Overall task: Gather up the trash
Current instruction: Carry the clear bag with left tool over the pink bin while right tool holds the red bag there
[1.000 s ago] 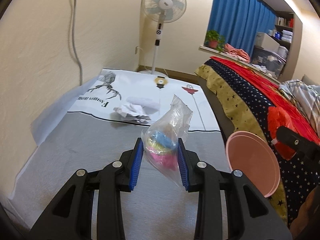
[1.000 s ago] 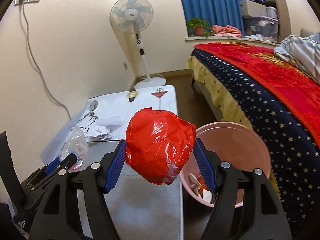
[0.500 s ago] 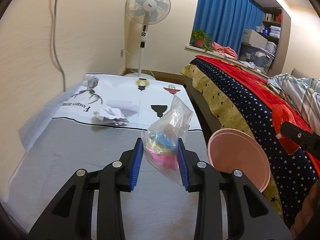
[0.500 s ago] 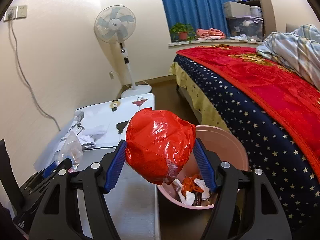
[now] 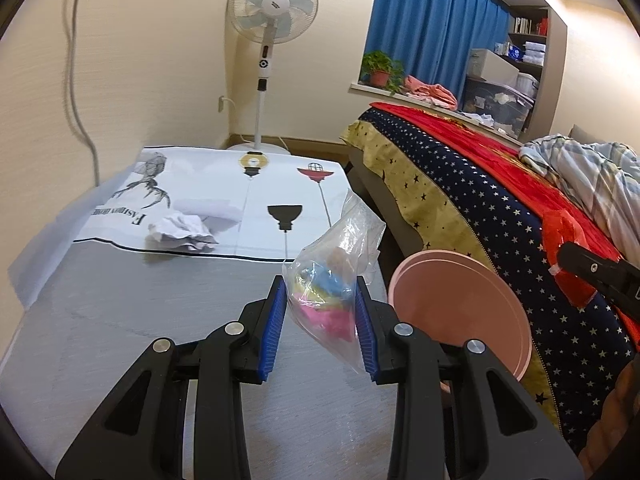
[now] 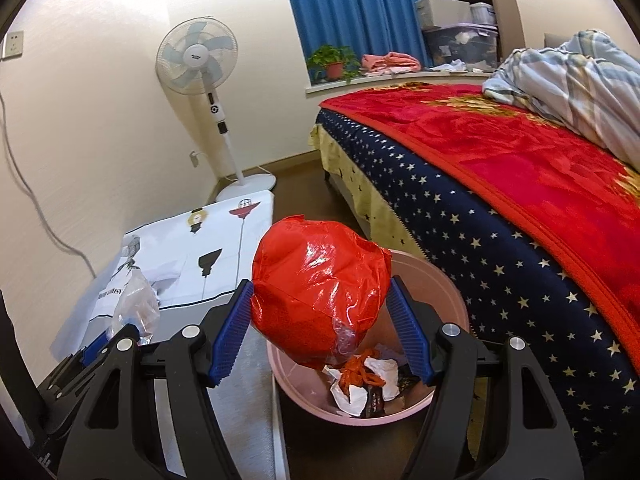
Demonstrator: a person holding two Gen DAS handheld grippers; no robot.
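The red plastic bag (image 6: 320,292) was clamped between the blue pads of the right gripper (image 6: 322,332), hanging directly above the pink bin (image 6: 452,300), which stood on the floor between the table and the bed (image 6: 500,184) and already held crumpled scraps. At the bin's nine o'clock, the left gripper (image 5: 320,324) pinched a clear bag of coloured bits (image 5: 328,288) above the grey table (image 5: 120,320). A crumpled white paper (image 5: 182,232) lay at the table's eleven o'clock, with a standing fan (image 5: 272,4) beyond.
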